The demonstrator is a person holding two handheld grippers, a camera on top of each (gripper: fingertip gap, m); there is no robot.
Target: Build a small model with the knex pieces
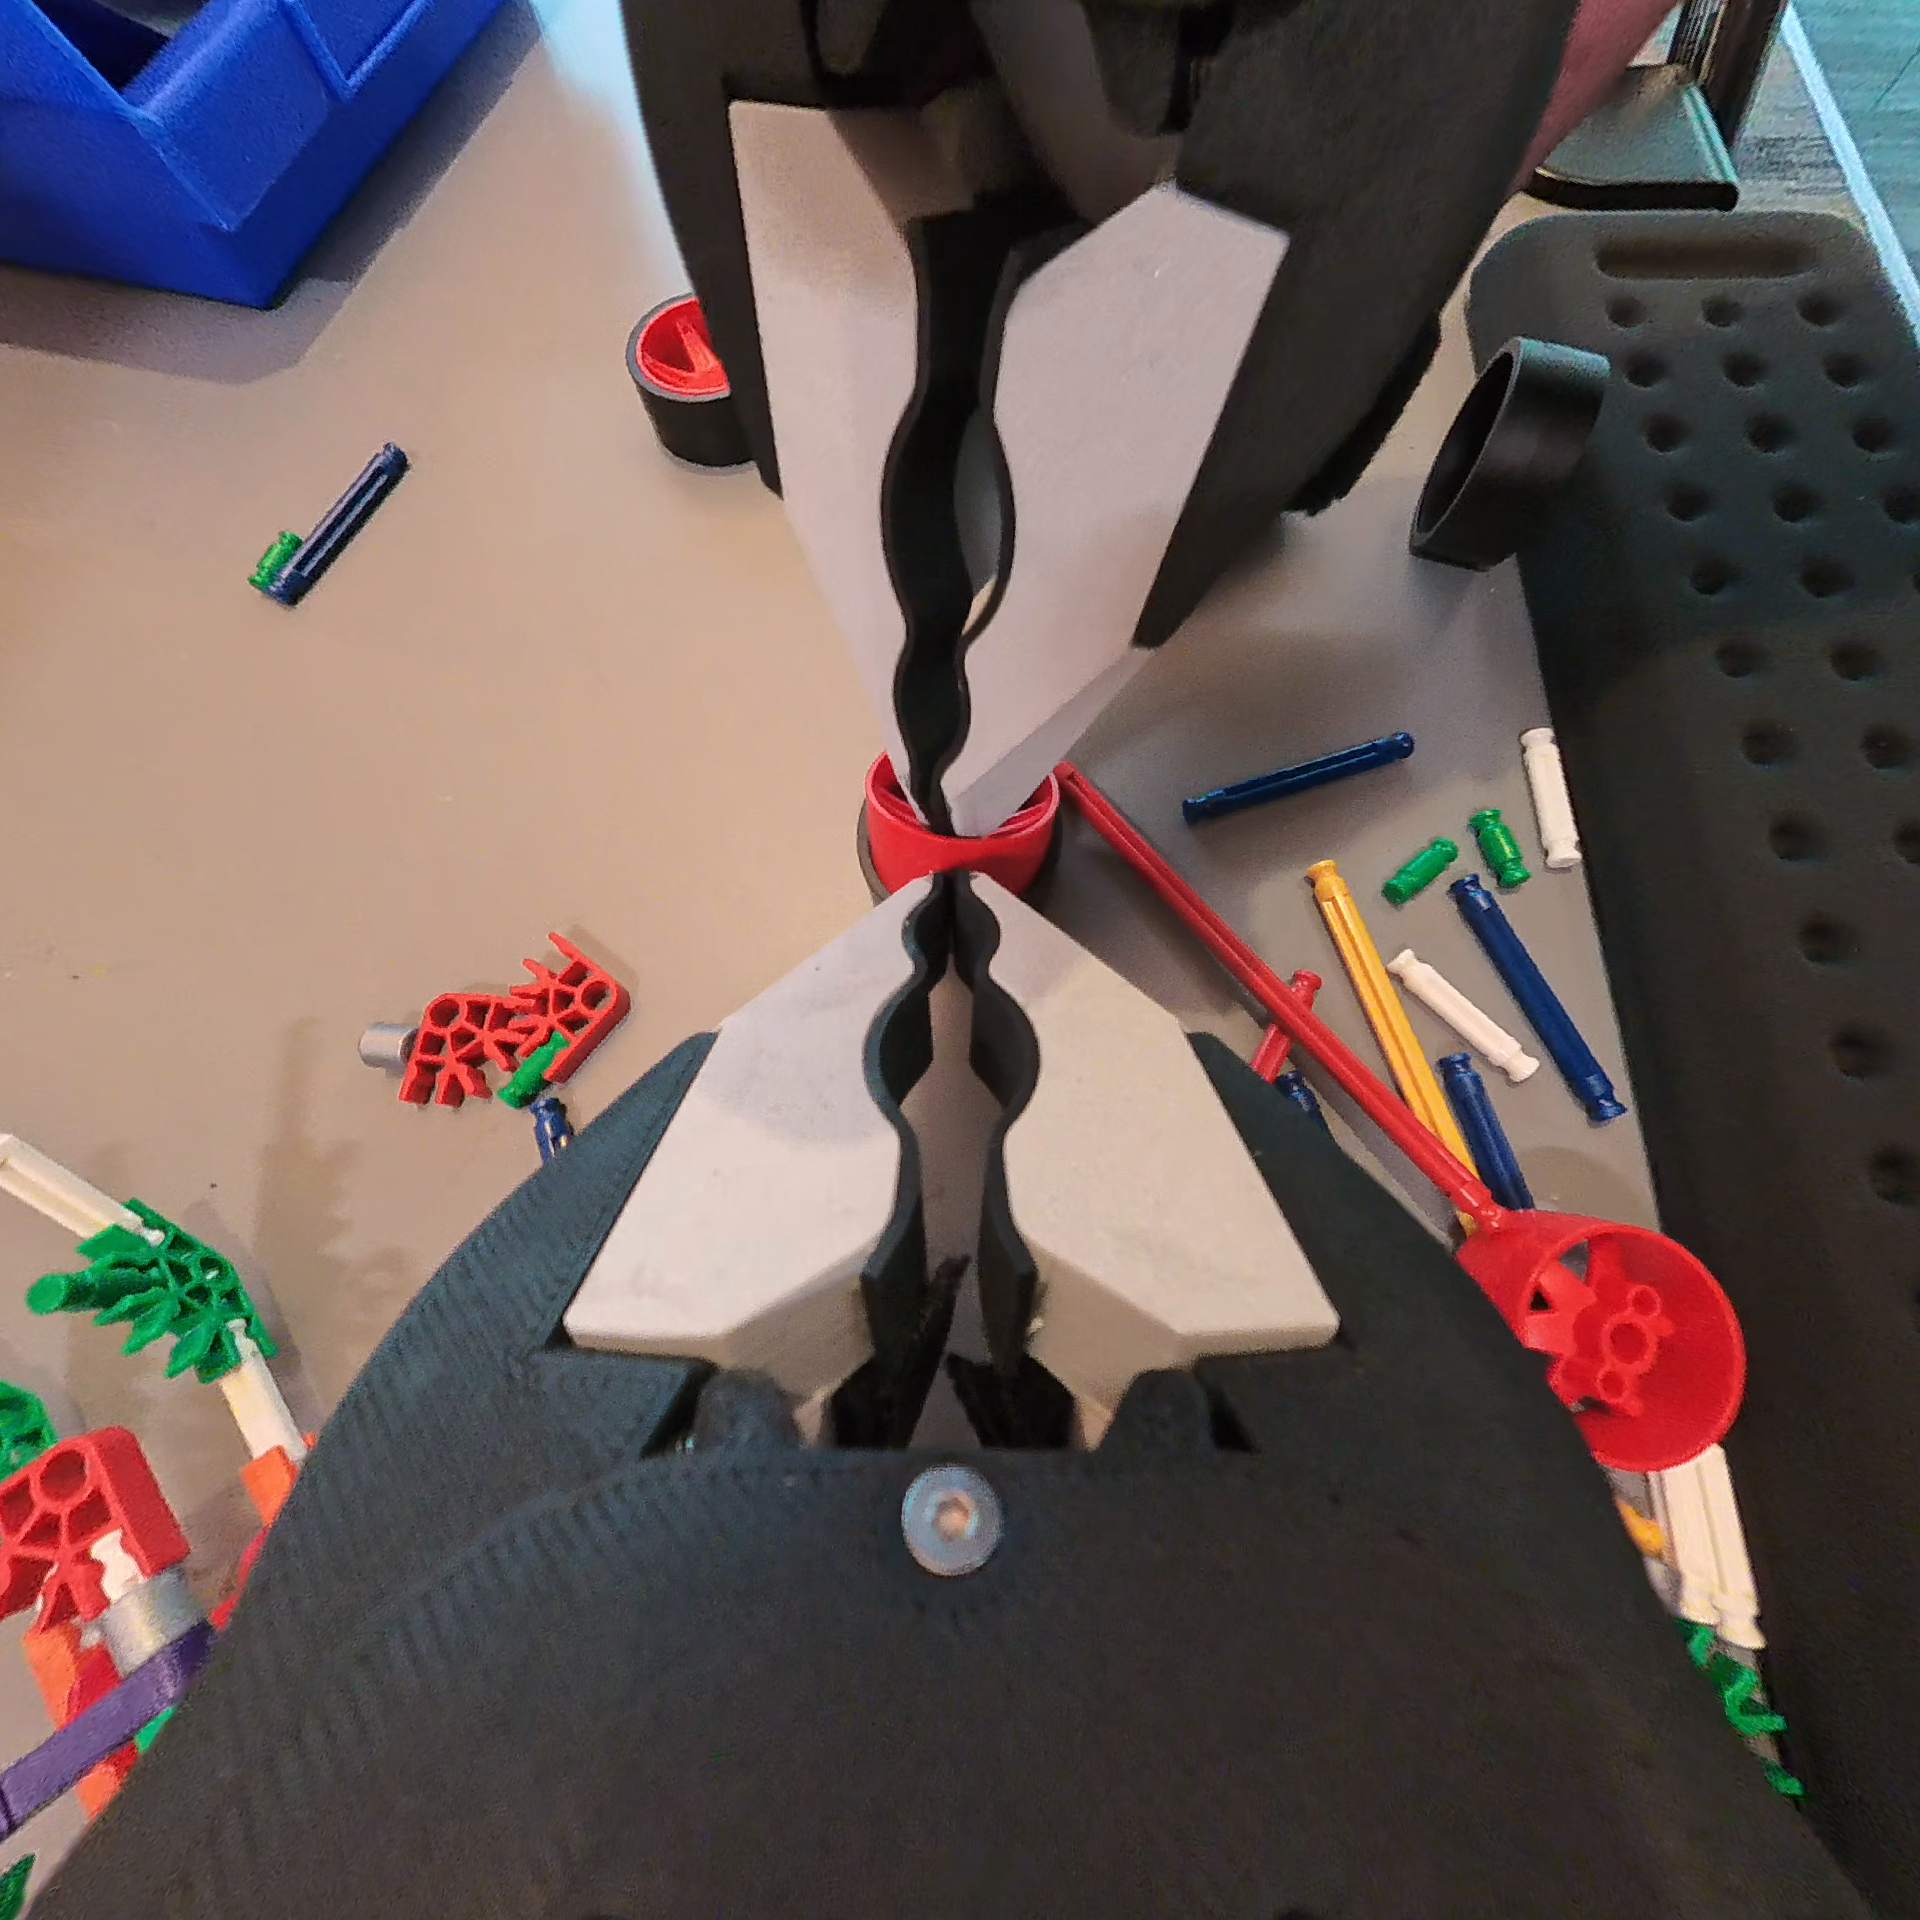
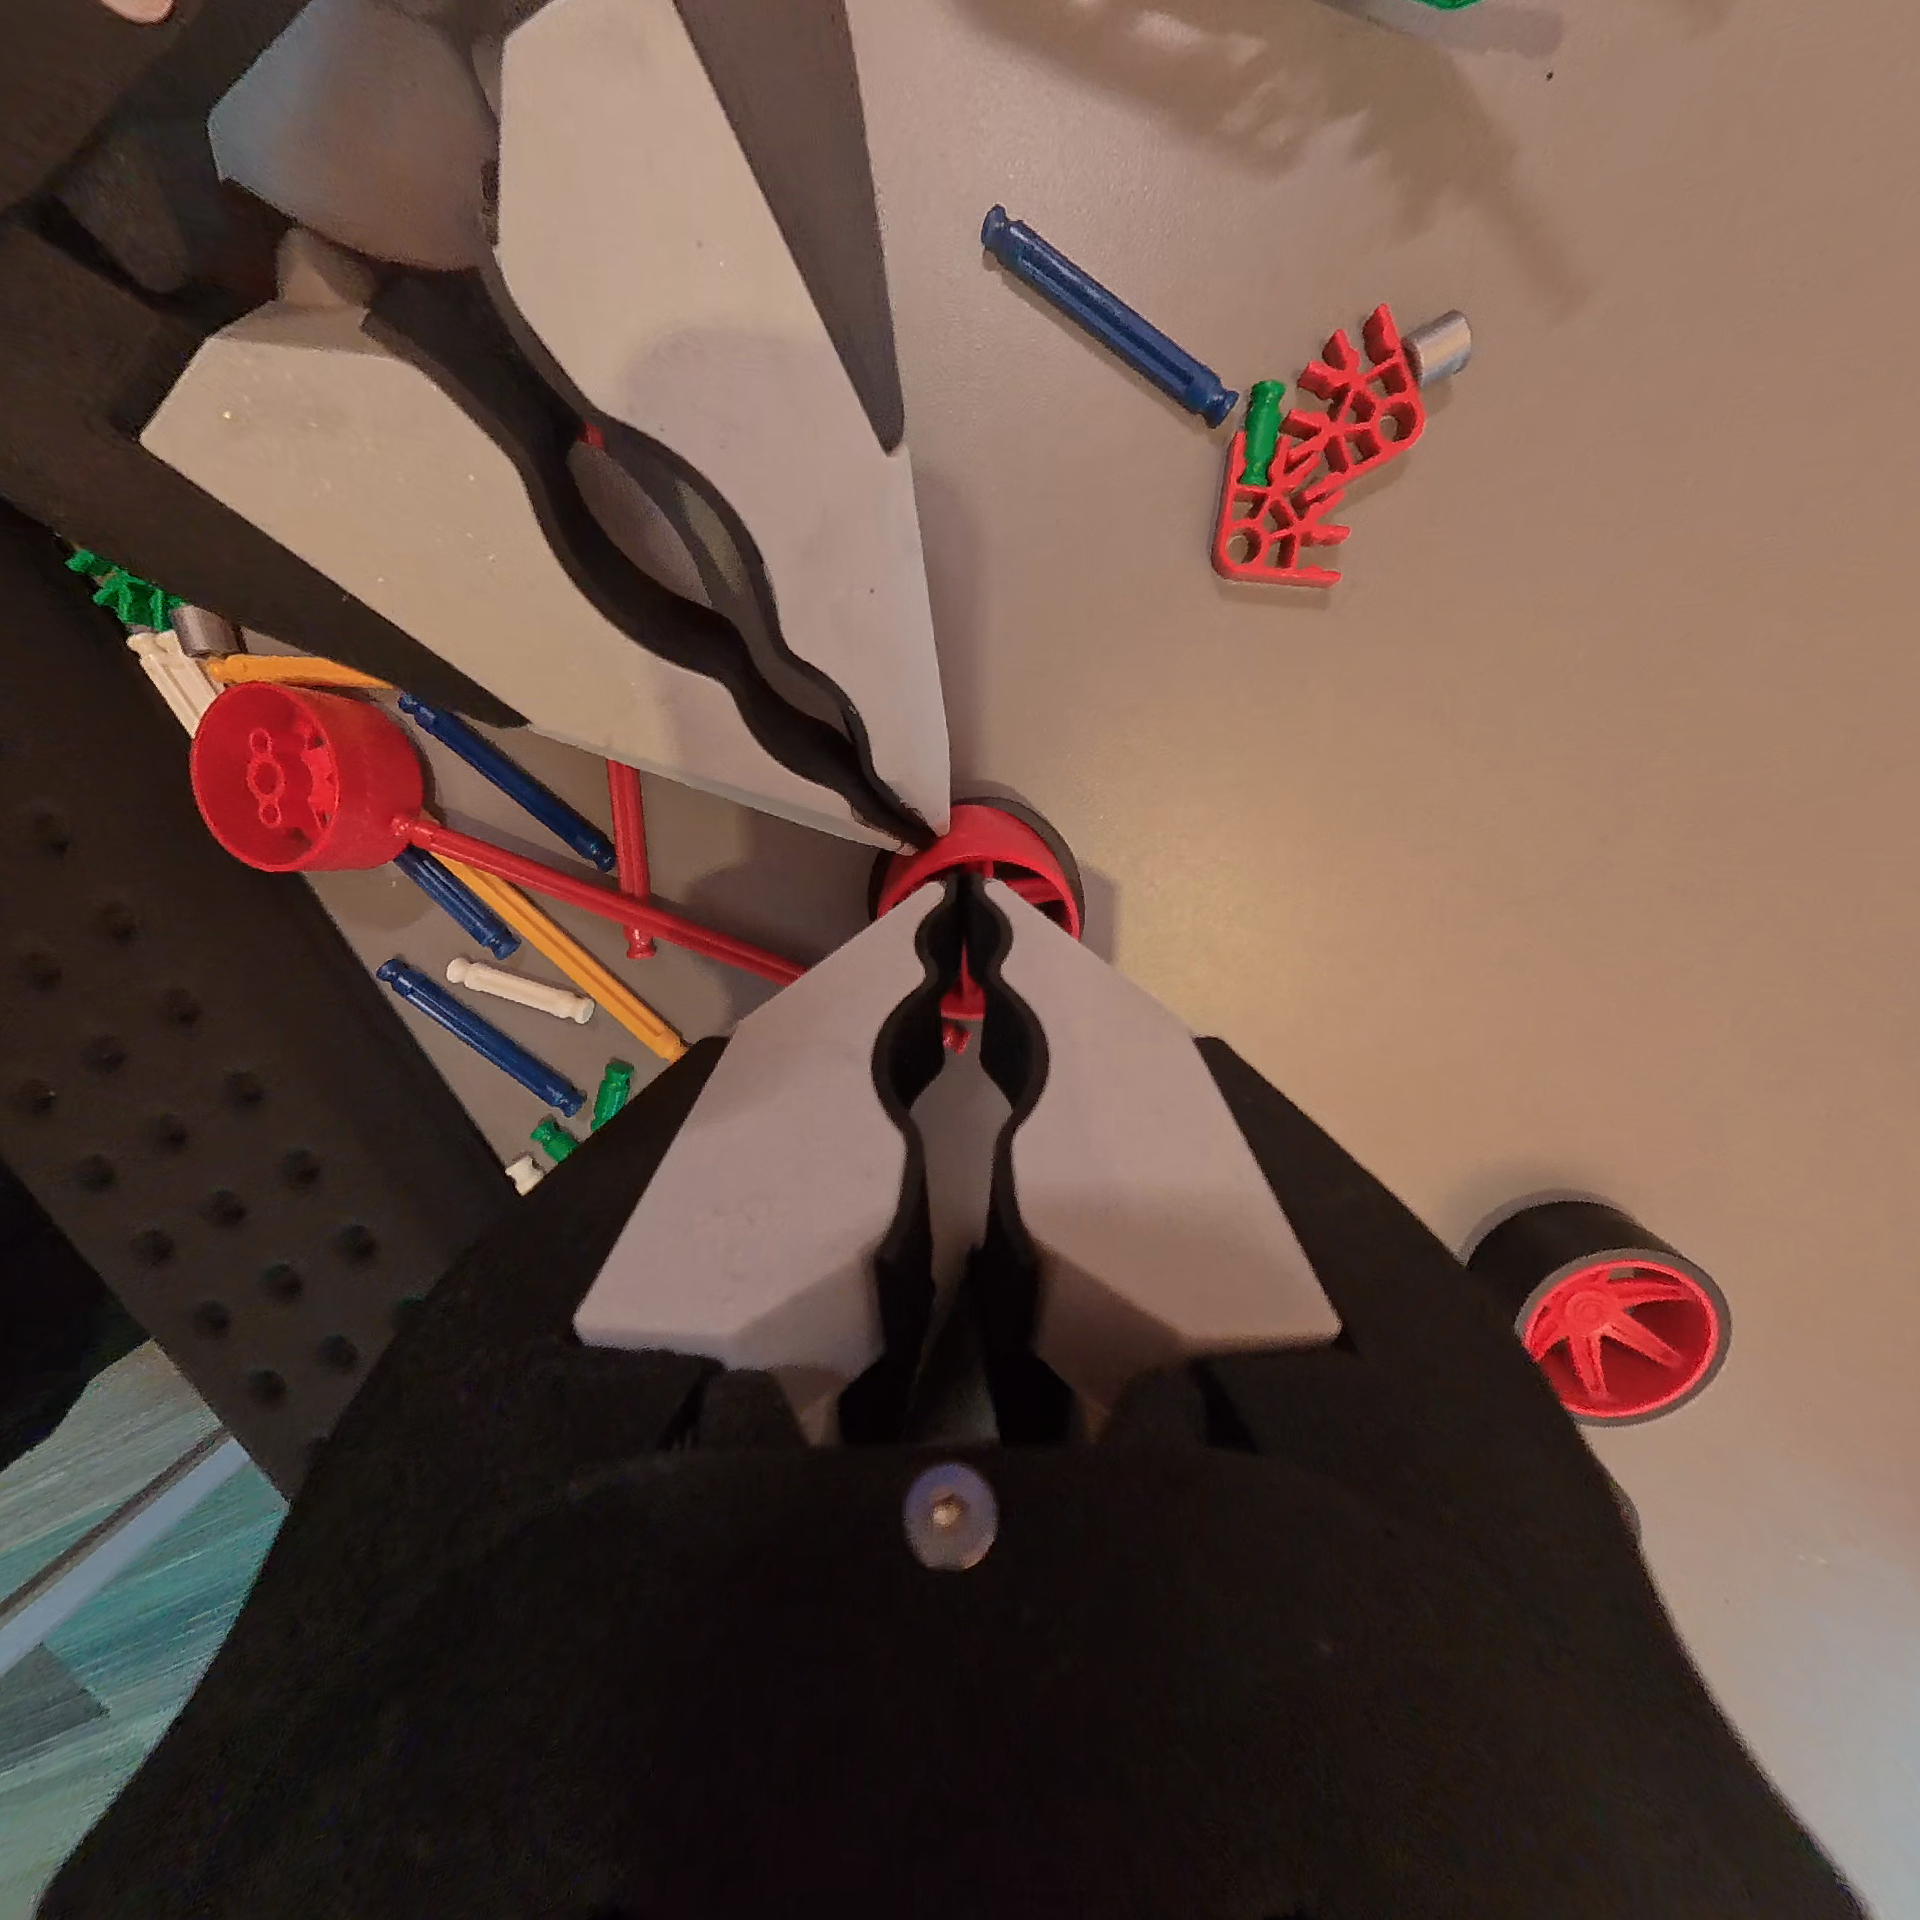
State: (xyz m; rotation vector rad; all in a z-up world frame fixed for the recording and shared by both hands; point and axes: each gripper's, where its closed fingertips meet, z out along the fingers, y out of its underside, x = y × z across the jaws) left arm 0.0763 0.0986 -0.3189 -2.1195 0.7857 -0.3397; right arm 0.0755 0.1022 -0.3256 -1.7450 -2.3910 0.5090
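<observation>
Left wrist view shows both grippers meeting tip to tip on one red wheel hub [image 1: 961, 831], a smooth plastic cup seated in a black tyre ring, standing on the matte grey table [image 1: 520, 727] near its middle. The left gripper [image 1: 951, 883] has its jaws together, pinching the hub's near rim; the right gripper [image 1: 945, 800] comes from the far side, jaws likewise closed on the far rim. Such thin-wall grips look slippery to my eye: a twist or uneven pull could pop the hub free or off its long red rod [image 1: 1268, 997], and a sweep might scatter the loose rods.

Going down in size: a perforated black foam mat [image 1: 1745, 727] at right, a ribbed blue bin [image 1: 156, 135] far left, a second red hub [image 1: 1600, 1340] on the rod's near end, a latticed red connector [image 1: 509, 1029], slim grooved blue, yellow and white rods.
</observation>
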